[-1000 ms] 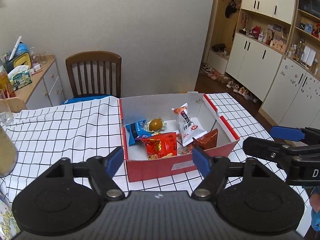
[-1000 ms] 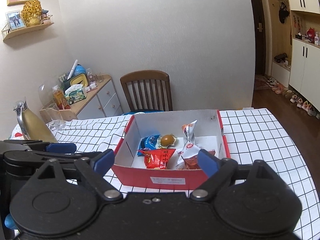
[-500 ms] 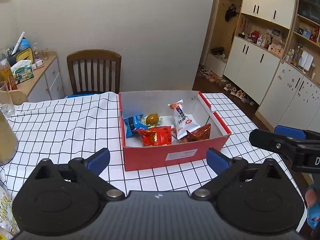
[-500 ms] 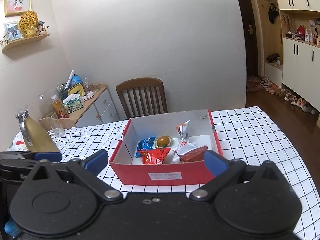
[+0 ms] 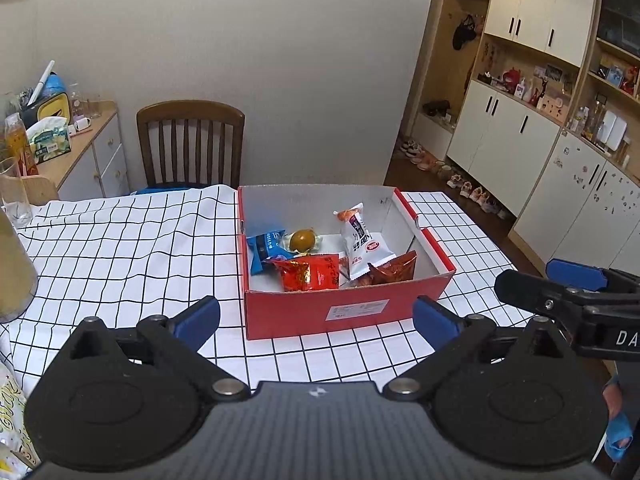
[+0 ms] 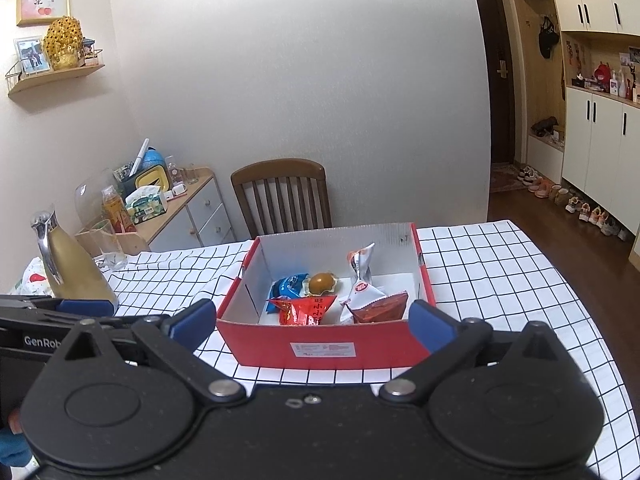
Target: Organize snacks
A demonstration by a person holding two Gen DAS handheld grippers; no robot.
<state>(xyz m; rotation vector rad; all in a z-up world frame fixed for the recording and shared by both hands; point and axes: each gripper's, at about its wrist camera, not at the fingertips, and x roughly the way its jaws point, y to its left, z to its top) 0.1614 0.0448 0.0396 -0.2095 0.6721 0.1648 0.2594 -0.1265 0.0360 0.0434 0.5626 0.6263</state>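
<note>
A red cardboard box [image 5: 348, 312] [image 6: 324, 350] stands on the checked tablecloth and holds several snacks: a blue packet [image 5: 264, 246] [image 6: 290, 285], a wrapped brown egg [image 5: 302, 240] [image 6: 321, 282], a red packet [image 5: 310, 272] [image 6: 306, 309], a white packet [image 5: 362, 246] [image 6: 362, 276] and a dark orange packet [image 5: 394, 268] [image 6: 378, 307]. My left gripper [image 5: 316, 322] hangs open in front of the box, nothing between its blue pads. My right gripper [image 6: 312, 324] is likewise open and empty just short of the box's near wall. One blue-tipped finger of the right gripper [image 5: 576, 274] shows in the left wrist view.
A wooden chair [image 5: 190, 144] [image 6: 282, 196] stands behind the table. A gold jug [image 6: 68, 264] and a drinking glass [image 6: 108, 244] sit at the table's left. A cluttered sideboard [image 6: 176, 208] lies beyond. Cabinets [image 5: 532, 140] and shoes line the right wall.
Both grippers' jaws have spread wider and both have drawn back a little from the box, which now sits farther from the fingertips.
</note>
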